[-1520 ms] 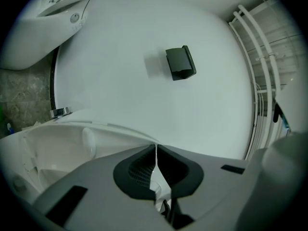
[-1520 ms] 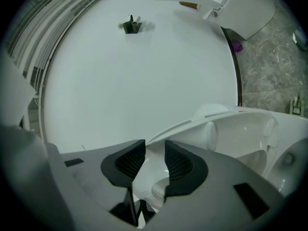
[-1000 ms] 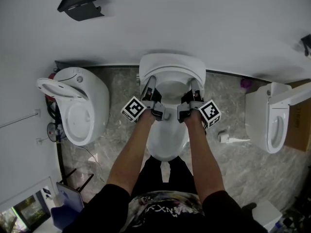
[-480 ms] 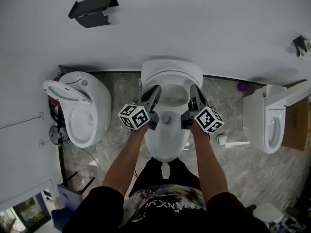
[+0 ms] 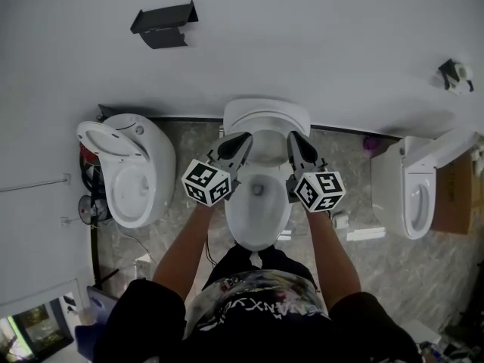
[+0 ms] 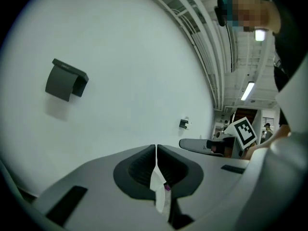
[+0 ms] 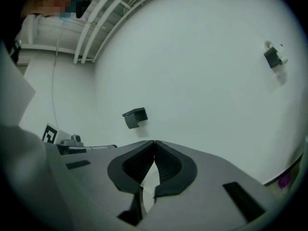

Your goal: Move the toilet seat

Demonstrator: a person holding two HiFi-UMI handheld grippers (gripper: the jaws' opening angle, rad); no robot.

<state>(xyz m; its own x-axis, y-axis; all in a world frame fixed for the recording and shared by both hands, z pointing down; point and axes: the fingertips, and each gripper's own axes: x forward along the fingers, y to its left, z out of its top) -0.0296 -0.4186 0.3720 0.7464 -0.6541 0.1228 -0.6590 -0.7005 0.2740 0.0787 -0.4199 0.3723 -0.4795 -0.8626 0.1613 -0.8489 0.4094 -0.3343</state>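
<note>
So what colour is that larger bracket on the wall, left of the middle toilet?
The bracket is dark grey, nearly black; the head view shows it best.

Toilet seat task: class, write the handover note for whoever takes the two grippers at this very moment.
Left gripper: jaws shut, nothing gripped, tip up by the left edge of the raised toilet seat.
Right gripper: jaws shut, empty, tip by the seat's right edge.
Things: the seat stands up at the back against the wall; the middle bowl lies open below it.
Done: the seat appears lifted.
Left: check that it stands alone, then draw both grippers back. Whether they touch the seat cannot be told.
</note>
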